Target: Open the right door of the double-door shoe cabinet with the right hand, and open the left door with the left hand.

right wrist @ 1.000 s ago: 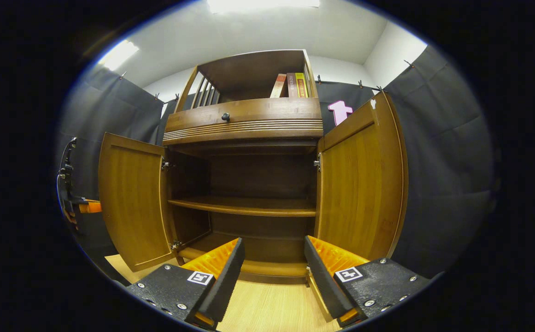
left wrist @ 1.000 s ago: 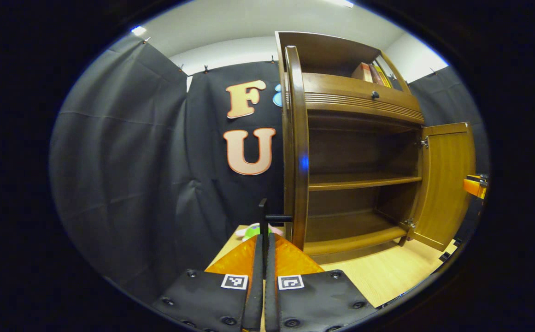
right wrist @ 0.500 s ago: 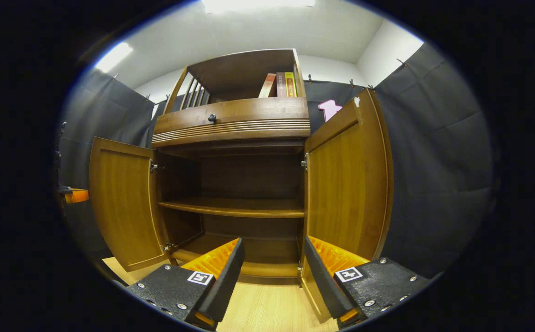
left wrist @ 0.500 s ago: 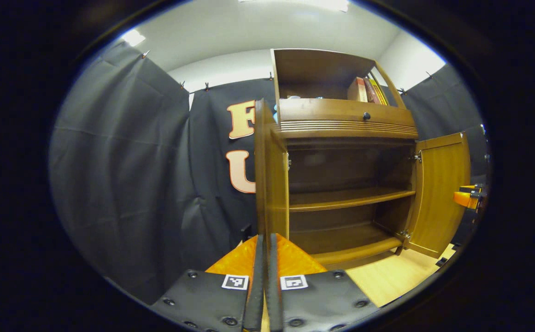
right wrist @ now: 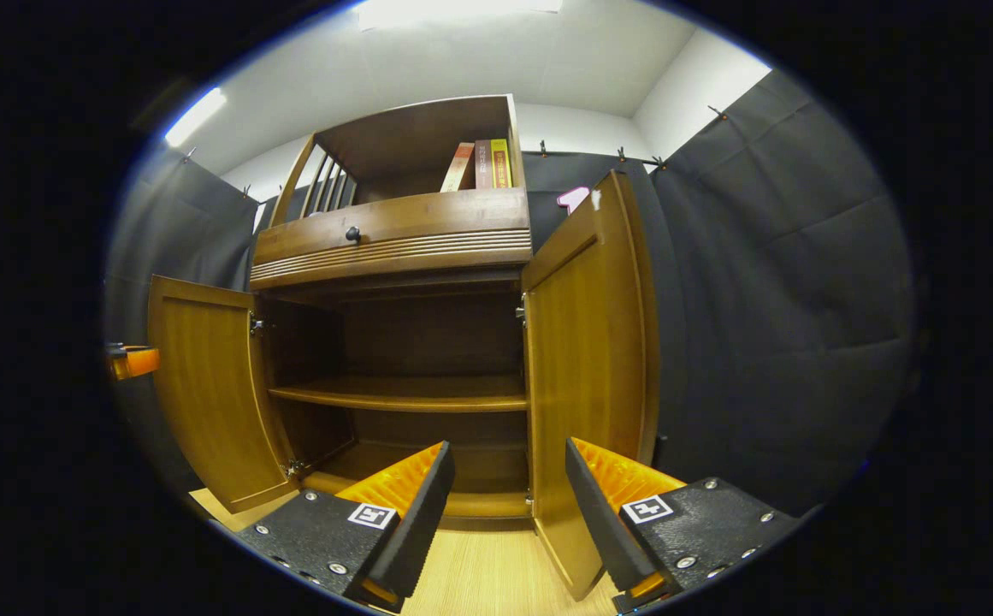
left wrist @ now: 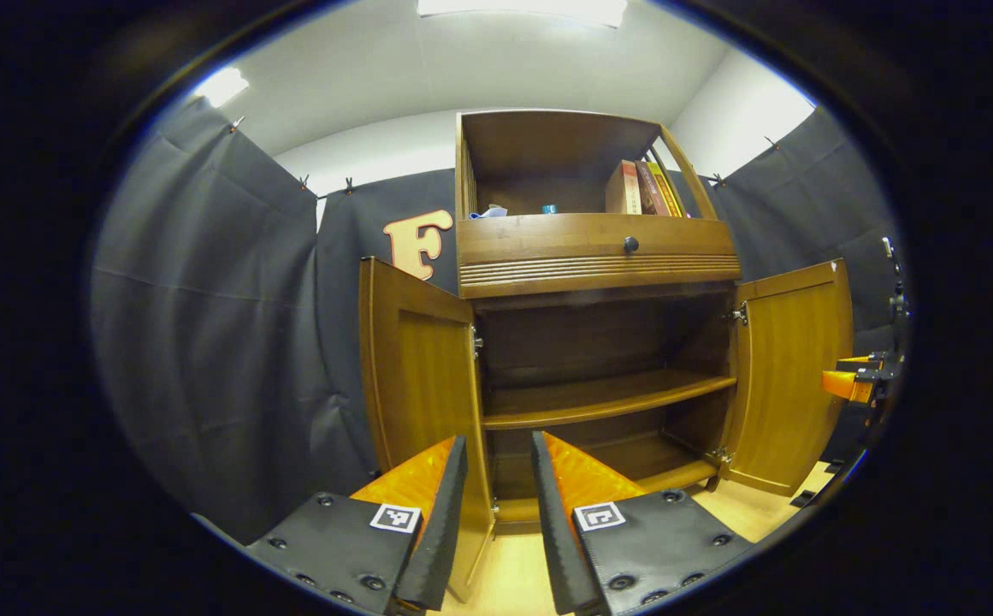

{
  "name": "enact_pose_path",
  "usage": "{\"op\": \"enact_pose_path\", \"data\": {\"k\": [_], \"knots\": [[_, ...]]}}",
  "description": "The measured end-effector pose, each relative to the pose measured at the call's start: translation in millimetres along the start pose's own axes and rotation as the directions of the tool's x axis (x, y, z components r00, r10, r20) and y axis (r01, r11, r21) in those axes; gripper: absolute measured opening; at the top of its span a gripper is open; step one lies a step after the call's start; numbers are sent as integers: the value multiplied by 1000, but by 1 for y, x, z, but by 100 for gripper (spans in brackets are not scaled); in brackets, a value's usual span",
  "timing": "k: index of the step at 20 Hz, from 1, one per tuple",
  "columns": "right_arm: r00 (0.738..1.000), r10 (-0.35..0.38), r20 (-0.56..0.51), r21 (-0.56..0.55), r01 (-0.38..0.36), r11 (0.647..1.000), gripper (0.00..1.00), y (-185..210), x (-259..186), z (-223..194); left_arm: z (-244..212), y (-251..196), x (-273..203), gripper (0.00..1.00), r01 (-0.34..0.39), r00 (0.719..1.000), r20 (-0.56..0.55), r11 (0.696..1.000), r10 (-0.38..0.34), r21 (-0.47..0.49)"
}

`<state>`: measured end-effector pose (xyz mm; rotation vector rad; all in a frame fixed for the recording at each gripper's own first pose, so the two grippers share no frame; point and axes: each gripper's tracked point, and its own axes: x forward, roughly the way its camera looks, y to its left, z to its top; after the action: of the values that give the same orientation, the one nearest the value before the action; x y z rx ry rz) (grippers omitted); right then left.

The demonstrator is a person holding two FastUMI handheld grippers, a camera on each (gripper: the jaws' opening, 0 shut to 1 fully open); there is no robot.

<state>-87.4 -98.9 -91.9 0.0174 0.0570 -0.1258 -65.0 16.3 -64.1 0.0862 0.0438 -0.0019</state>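
The brown wooden shoe cabinet [left wrist: 594, 257] stands with both doors swung out. In the left gripper view its left door [left wrist: 415, 368] shows its inner face just beyond my left gripper [left wrist: 499, 513], which is open and holds nothing; the door's lower corner drops between the fingers. The right door [left wrist: 791, 376] stands wide at the right. In the right gripper view the right door [right wrist: 586, 342] is close in front and its bottom edge reaches between the fingers of my open, unloaded right gripper [right wrist: 505, 505]. The left door [right wrist: 205, 385] stands open farther left.
Books [left wrist: 641, 188] stand in the top compartment above a drawer with a dark knob [left wrist: 630, 245]. An inner shelf [left wrist: 599, 398] crosses the cabinet. A light wooden floor [right wrist: 479, 582] lies below. Black cloth walls surround the booth. The other gripper [left wrist: 855, 381] shows beyond the right door.
My left gripper has opened and turned right to face the cabinet, and the left door now stands wide. The right gripper view has drifted slightly right, gripper still open.
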Motion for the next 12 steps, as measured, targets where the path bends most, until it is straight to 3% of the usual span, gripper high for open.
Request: {"op": "enact_pose_path", "data": {"k": [2,5,12], "knots": [[1000,-16,10,-6,16,1000,81,-8,-4,6,-3,-13,8,55,26,999,-18,999,-26,-34],[1000,-23,12,-15,24,1000,81,-14,-5,8,-8,-30,19,72,59,997,-38,996,-62,-61],[1000,15,-6,-14,-16,1000,81,-3,0,2,-10,-48,33,87,94,994,-49,992,-99,-88]]}}
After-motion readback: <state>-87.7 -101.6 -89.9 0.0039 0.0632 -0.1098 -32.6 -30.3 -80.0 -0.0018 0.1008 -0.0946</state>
